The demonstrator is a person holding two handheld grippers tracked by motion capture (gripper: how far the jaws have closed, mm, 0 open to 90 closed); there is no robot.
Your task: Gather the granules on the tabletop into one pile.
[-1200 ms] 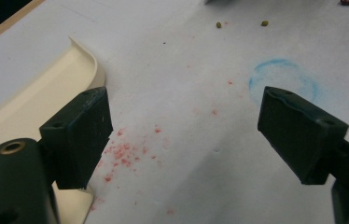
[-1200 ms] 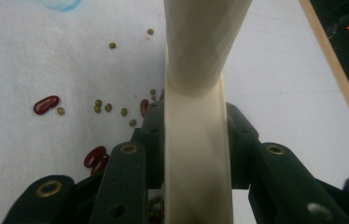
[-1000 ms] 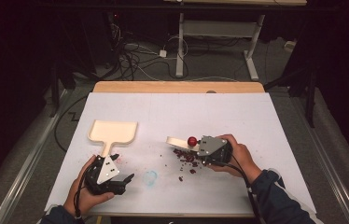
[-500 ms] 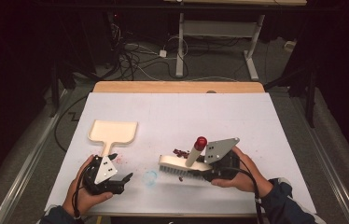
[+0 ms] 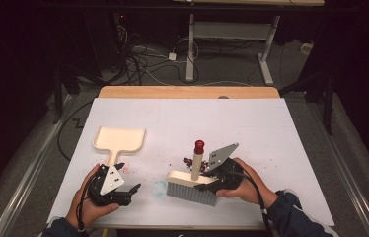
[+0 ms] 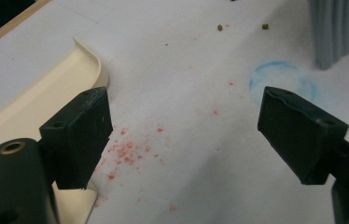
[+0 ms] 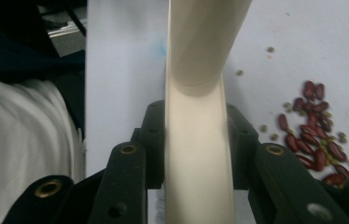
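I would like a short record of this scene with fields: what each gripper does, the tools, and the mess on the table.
right gripper: shut on the brush, gripping its cream block
brush: bristles down on the table, red-tipped handle up
left gripper: open, empty, next to the dustpan handle
dustpan: cream, flat on the table
beans: small red pile with green bits, beside the brush
marks: red crumbs, blue ring

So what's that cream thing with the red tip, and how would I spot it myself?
Look at the white table, near its front edge towards the person's right hand. There the right gripper is clamped on a brush: a cream block with pale grey bristles below. Unlike the flat cream dustpan to its left, it has a handle sticking up, capped in red, beside a pile of dark red beans.
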